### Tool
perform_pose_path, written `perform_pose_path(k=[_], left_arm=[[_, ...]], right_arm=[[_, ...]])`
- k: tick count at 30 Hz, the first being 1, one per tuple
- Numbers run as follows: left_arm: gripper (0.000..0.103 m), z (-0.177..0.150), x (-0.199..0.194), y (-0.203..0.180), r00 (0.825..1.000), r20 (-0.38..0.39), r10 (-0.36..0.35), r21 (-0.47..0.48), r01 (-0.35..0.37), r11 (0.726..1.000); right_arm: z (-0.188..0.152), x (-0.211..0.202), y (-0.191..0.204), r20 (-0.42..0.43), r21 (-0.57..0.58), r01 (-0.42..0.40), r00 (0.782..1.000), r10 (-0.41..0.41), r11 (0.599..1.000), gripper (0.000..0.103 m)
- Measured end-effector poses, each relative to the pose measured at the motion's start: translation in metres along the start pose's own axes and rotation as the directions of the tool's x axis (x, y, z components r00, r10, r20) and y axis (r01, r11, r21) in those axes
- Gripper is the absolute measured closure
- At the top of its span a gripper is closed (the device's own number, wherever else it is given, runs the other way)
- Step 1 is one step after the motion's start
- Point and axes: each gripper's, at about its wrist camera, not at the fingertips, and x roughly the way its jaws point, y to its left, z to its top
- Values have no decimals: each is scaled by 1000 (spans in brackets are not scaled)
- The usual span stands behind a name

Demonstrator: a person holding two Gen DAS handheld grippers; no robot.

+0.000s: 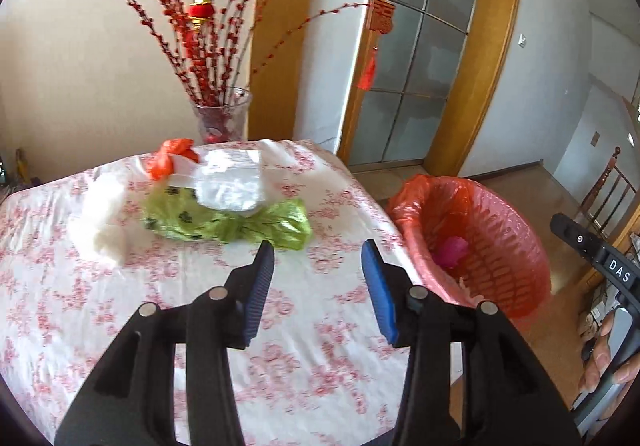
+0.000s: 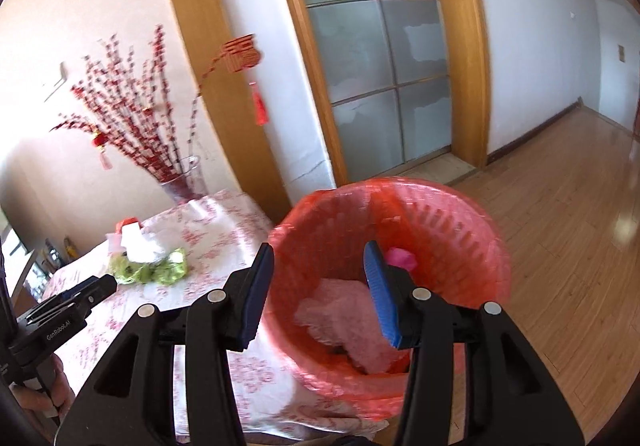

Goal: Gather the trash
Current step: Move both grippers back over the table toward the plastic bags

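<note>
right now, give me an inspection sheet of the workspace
surface: table under a floral cloth
job's things: green bag, white wrapper, orange bag and white wad on the table; bin beside it, red liner, pink scraps inside
clutter: vase of red branches
grippers: left gripper open over the table; right gripper open over the bin; both empty
cables: nothing seen
surroundings: glass door, wood floor, chair
</note>
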Motion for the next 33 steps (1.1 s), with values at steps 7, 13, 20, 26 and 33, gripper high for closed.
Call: perform_pose_path(k=[7, 13, 20, 26, 33], left_arm=[[53, -8, -31, 88, 981, 30, 194, -73, -191, 979], [52, -11, -36, 155, 950, 29, 310, -154, -302, 941], [52, -13, -29, 201, 940, 10, 341, -223, -331, 917], [52, -11, -15, 210, 947, 1, 322, -207, -314, 927], [52, -3, -2, 211, 956, -10, 293, -213, -289, 934]], right_arm=[[-6, 21, 69, -43, -103, -123, 992, 119, 987, 55], [-11, 64, 132, -132, -150, -243, 966, 224, 958, 55], [-14, 133, 205, -201, -273, -308, 945, 259, 911, 55], [-16, 171, 233, -245, -302, -326, 935, 257, 896, 56], [-28, 192, 246, -307, -354, -326, 926, 220, 877, 102]])
